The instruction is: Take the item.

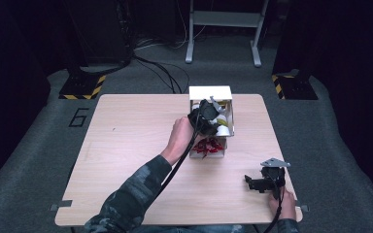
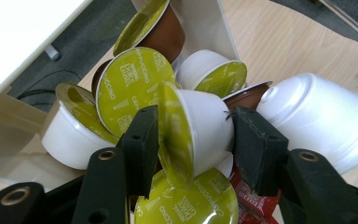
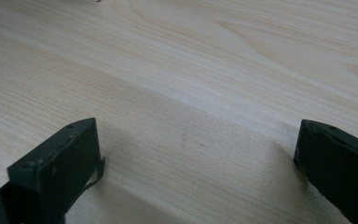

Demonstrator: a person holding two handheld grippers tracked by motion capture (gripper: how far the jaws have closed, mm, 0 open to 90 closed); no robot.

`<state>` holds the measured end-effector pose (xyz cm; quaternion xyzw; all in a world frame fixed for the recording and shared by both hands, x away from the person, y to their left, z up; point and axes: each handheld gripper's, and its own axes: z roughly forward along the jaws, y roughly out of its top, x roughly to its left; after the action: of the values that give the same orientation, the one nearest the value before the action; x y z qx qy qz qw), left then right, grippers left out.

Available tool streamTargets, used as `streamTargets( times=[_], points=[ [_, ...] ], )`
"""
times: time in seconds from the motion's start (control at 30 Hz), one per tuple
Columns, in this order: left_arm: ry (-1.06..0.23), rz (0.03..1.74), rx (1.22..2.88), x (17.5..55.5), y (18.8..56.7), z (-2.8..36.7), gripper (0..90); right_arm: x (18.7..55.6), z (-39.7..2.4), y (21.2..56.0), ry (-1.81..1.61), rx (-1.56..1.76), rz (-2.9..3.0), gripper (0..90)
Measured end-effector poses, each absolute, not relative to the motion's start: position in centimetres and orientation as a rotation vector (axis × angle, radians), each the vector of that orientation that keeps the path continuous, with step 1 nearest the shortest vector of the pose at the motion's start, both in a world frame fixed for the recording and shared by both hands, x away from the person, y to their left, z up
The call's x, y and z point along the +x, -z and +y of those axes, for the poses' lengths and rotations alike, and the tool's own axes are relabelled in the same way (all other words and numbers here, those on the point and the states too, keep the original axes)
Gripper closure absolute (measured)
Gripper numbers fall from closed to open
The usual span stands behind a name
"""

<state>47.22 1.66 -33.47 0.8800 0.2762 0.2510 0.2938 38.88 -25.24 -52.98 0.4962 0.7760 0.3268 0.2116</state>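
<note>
Fingers of the left gripper (image 2: 191, 144) were clamped on a white plastic coffee capsule with a green foil lid (image 2: 193, 133), one black pad against the lid's rim and the other against the capsule's rounded base, so that it lay on its side between them. That capsule sat among a heap of like capsules, some white and some brown (image 2: 161, 30), all with green foil lids, inside an open white cardboard box (image 1: 210, 93) at the far middle of the pale wooden desk (image 1: 126, 145). A red foil packet (image 2: 254, 203) showed under the heap beside the right pad. In the high view the left gripper (image 1: 207, 116) reached into the box, with the left hand (image 1: 179, 138) just behind it. The right gripper (image 1: 260, 183) rested near the desk's near right corner, well apart from the box. Its fingers (image 3: 56, 161) stood wide apart with only bare wood between them, holding nothing.
</note>
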Motion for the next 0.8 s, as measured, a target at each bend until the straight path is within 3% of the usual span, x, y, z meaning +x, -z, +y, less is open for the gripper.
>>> streamTargets(
  times=[0.47, 0.5, 0.8],
  points=[
    [-0.622, 0.698, 2.307, 46.9, 33.4, 2.4, 59.9, 38.9, -25.2, 53.0, -0.908, 1.380, 2.156, 0.0],
    [-0.633, 0.687, 2.283, 46.6, 33.1, 2.6, 63.9, 38.9, -25.2, 53.0, -0.908, 1.379, 2.156, 0.0],
    [-0.633, 0.670, 2.284, 46.4, 33.2, 2.8, 64.3, 38.8, -25.2, 53.0, -0.914, 1.382, 2.156, 0.0]
  ],
)
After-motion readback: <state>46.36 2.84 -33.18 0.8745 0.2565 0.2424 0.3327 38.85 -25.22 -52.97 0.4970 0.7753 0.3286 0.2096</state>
